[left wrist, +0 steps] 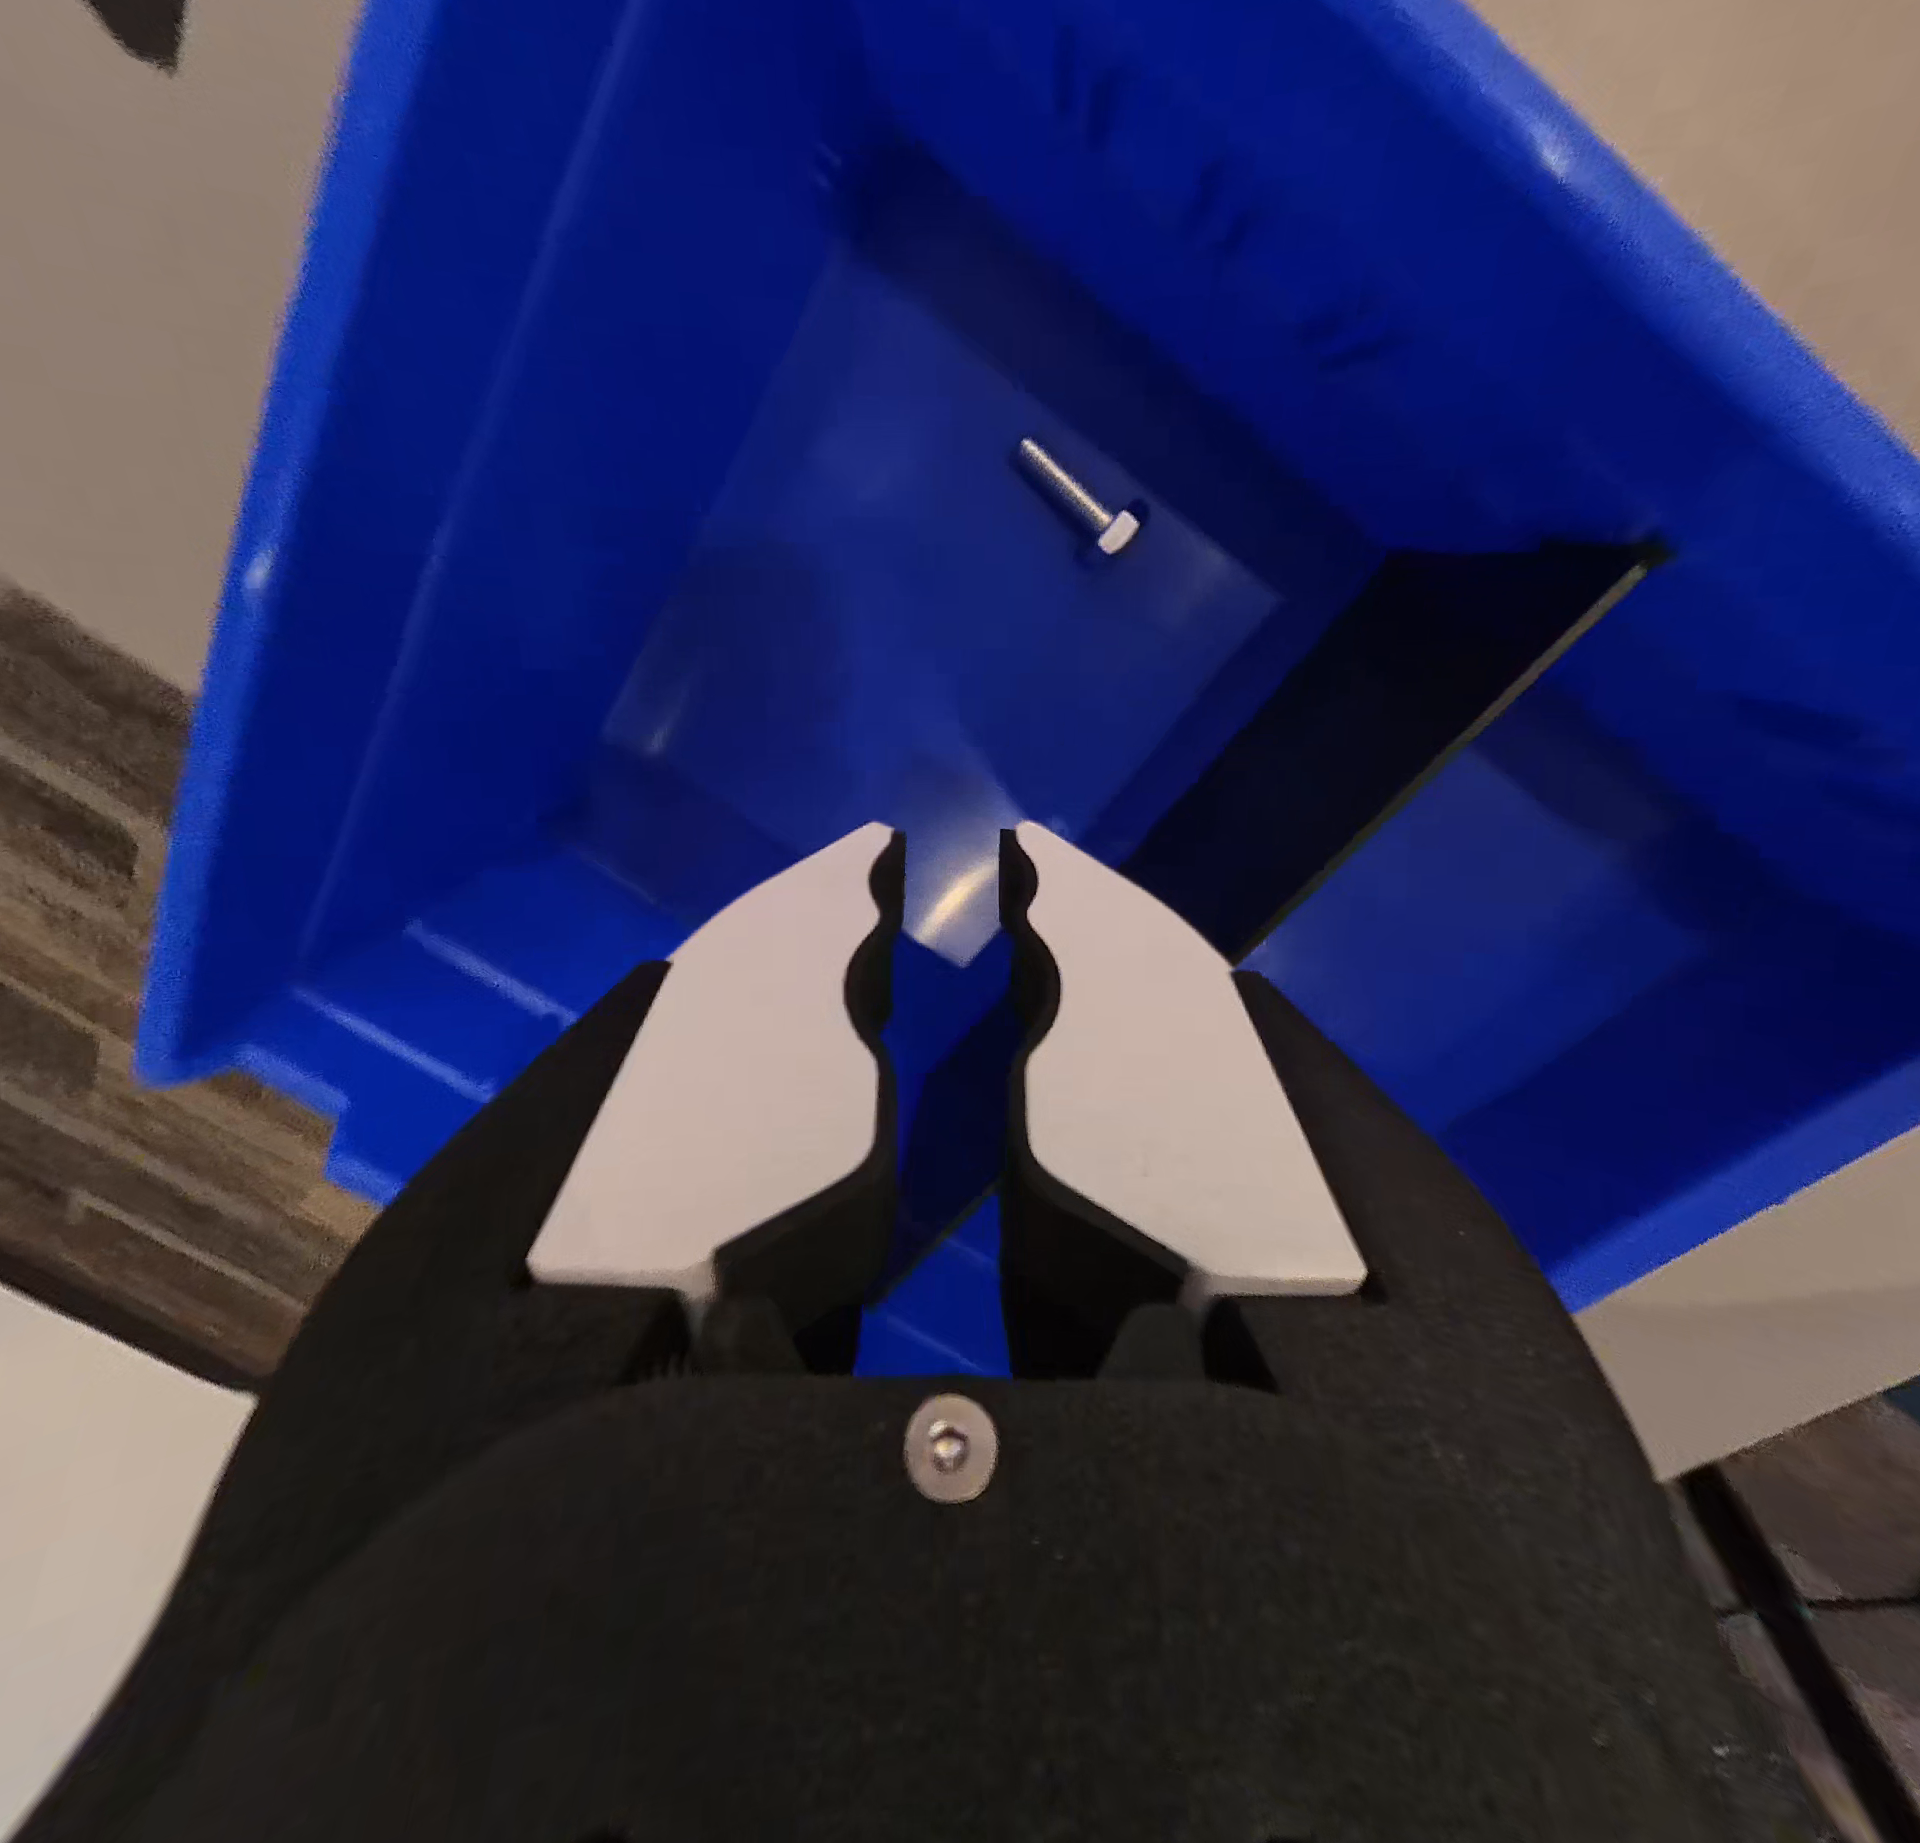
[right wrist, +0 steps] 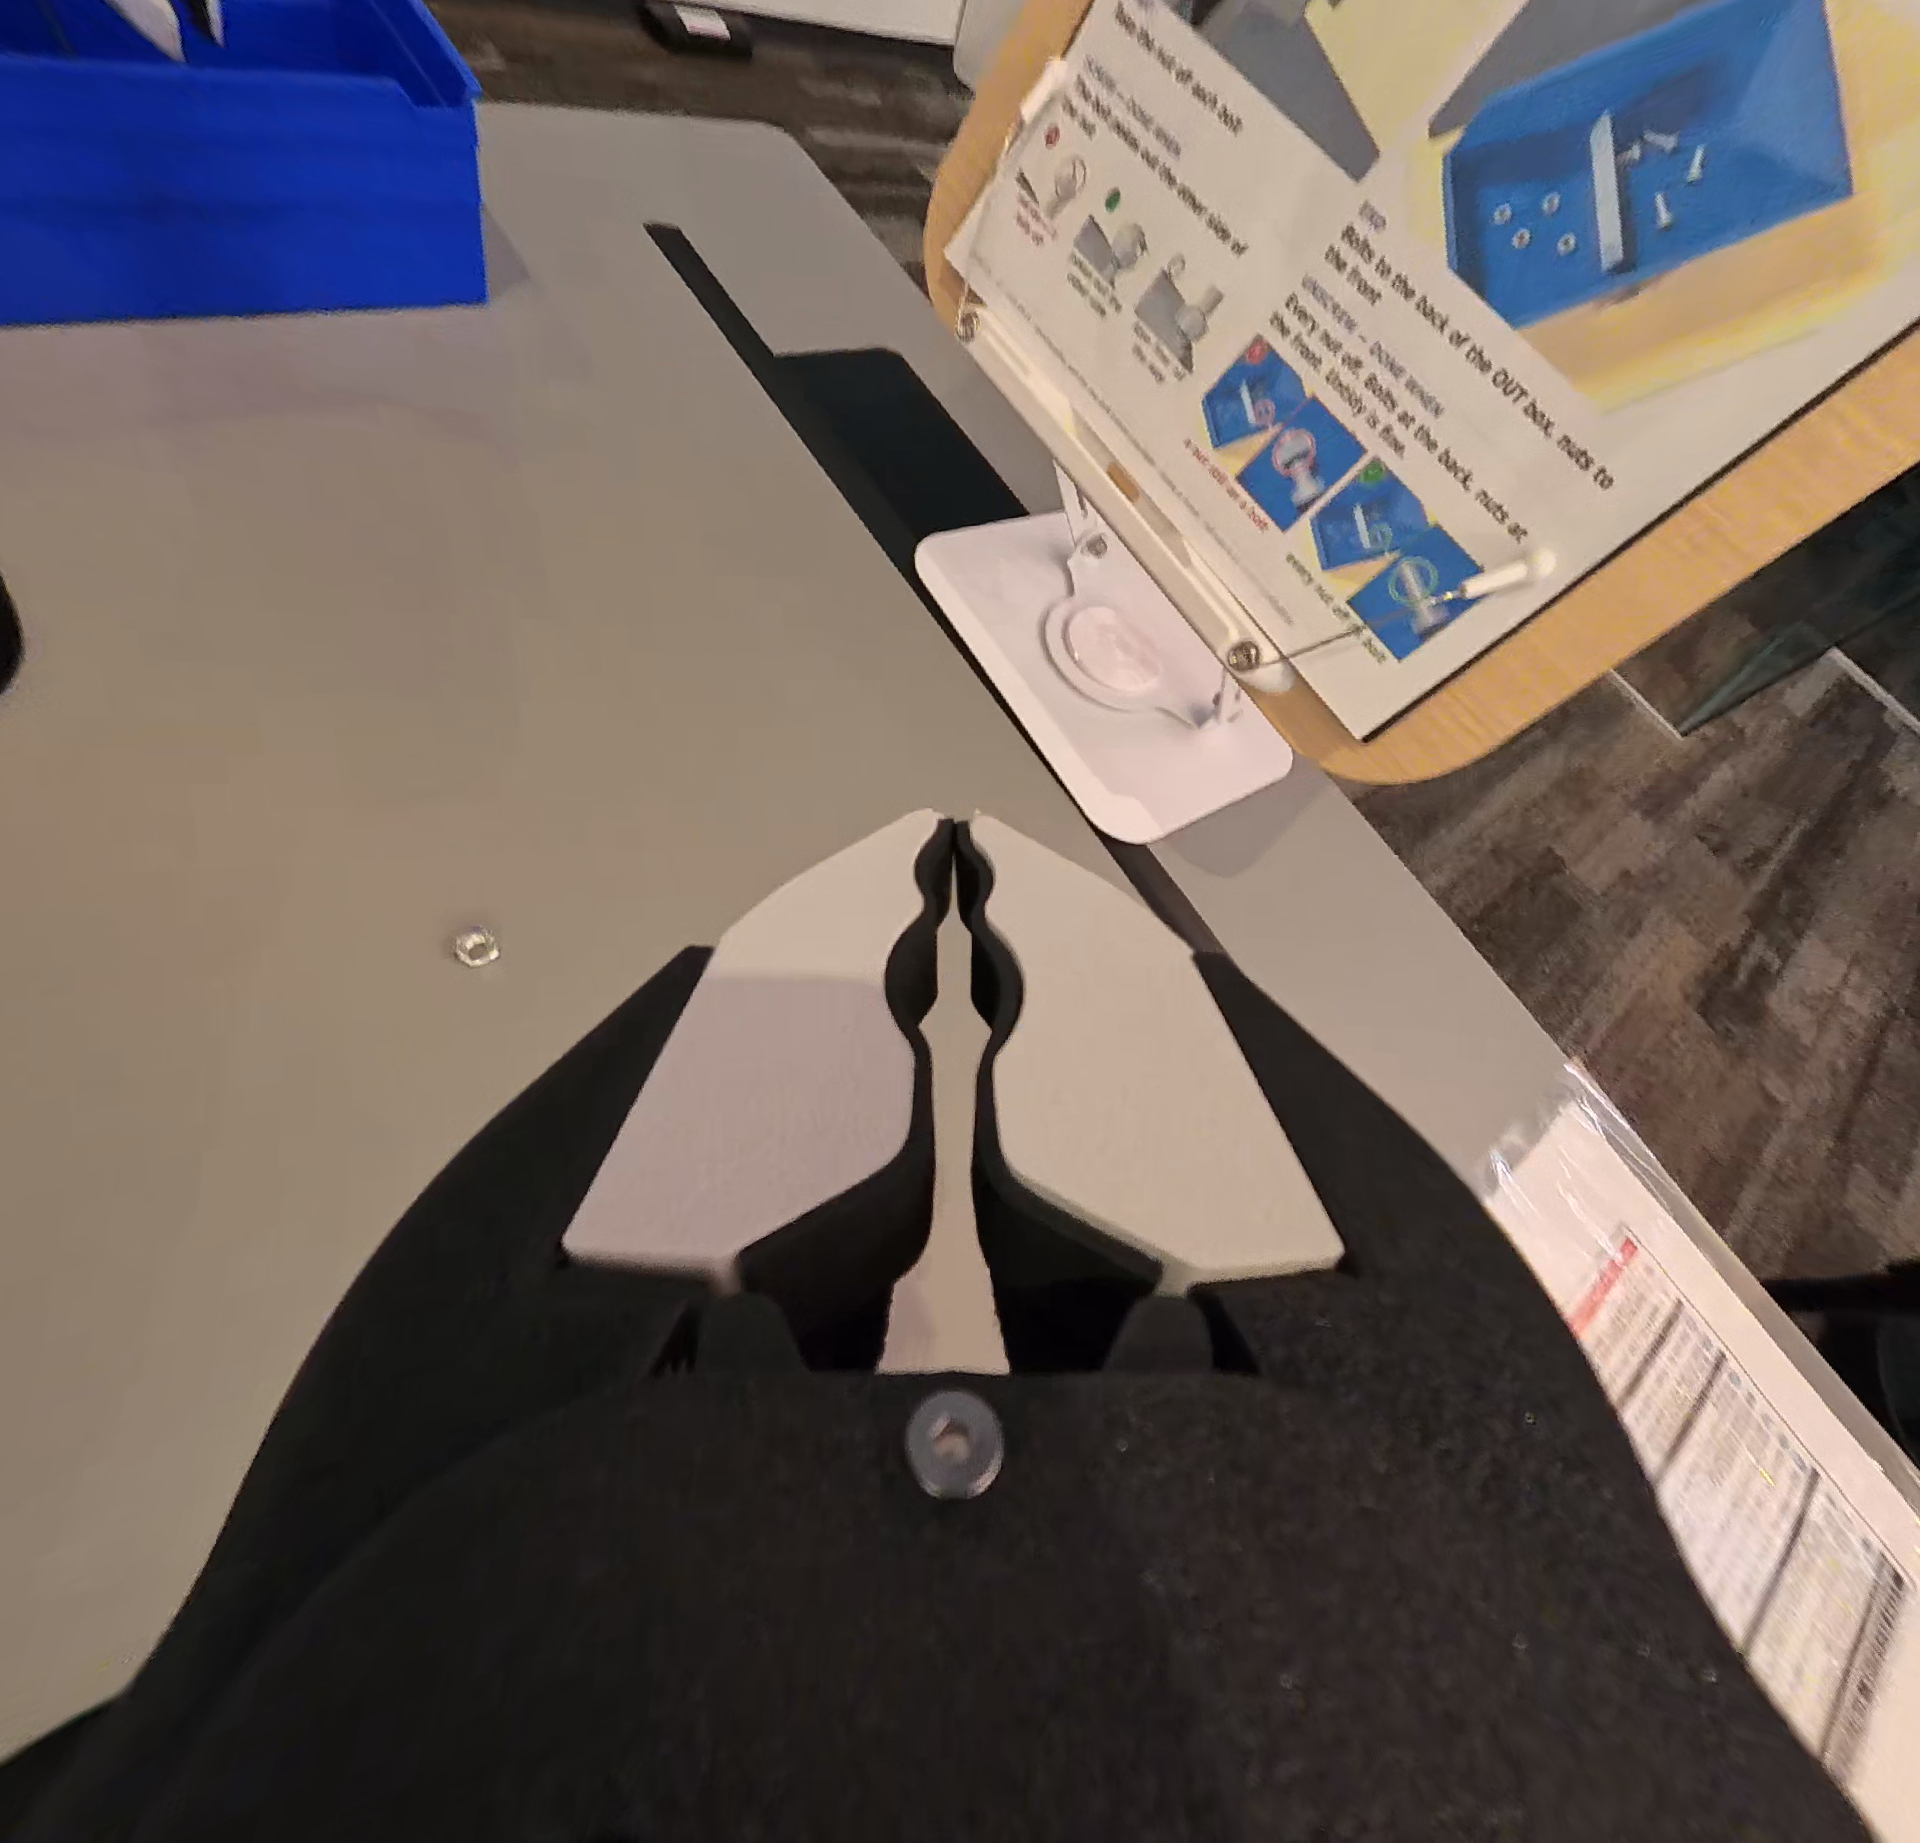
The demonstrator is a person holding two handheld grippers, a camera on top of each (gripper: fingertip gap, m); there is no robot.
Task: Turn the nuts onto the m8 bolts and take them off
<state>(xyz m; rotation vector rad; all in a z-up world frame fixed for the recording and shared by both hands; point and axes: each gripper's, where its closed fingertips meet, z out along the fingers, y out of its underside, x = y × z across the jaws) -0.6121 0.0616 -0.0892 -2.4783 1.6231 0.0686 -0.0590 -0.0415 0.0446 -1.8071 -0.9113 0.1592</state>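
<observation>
In the left wrist view a silver hex bolt [left wrist: 1081, 510] lies alone on the floor of a blue bin [left wrist: 499, 546], in the compartment behind a dark divider [left wrist: 1382, 744]. My left gripper [left wrist: 951, 837] hangs over the bin, short of the bolt, slightly open with nothing between its fingers. In the right wrist view a small silver nut [right wrist: 477, 946] lies on the grey table [right wrist: 364, 598], to the left of my right gripper [right wrist: 954, 827]. That gripper is shut and empty, above the table.
A blue bin [right wrist: 239, 183] stands at the table's far left in the right wrist view. A white stand [right wrist: 1132, 692] at the table's right edge holds an instruction sheet [right wrist: 1403, 287] on a wooden board. A laminated paper [right wrist: 1714, 1430] lies along the near right edge. Dark floor lies beyond.
</observation>
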